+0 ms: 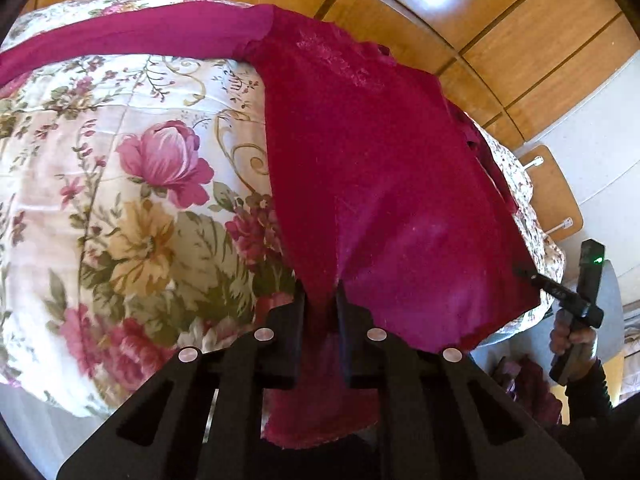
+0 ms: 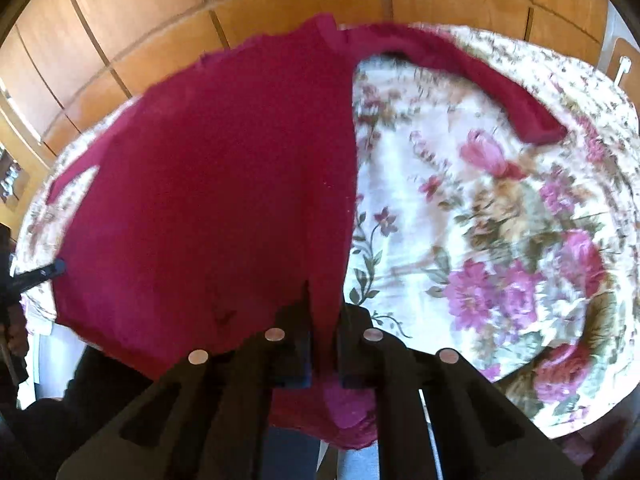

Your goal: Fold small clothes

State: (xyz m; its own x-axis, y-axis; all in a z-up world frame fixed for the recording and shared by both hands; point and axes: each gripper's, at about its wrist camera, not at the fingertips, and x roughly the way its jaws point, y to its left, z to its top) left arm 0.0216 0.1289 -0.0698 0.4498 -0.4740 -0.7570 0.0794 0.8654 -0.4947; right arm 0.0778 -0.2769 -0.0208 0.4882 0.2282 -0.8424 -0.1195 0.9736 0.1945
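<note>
Black two-finger left gripper [image 1: 321, 300] is pinching a crimson knit garment [image 1: 380, 168]. Garment is lying across a floral quilted bedspread [image 1: 120, 184].

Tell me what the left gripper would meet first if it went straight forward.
Probably the magenta garment it already clamps, spread ahead of the left gripper; beneath that lies the floral quilt. Depth is unclear.

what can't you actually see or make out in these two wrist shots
- Left wrist view: the magenta knit garment hem drops behind the left gripper; bed edge under it hidden.
- Right wrist view: motion blur smears the floral quilt; the garment hides the right gripper fingertips.
</note>
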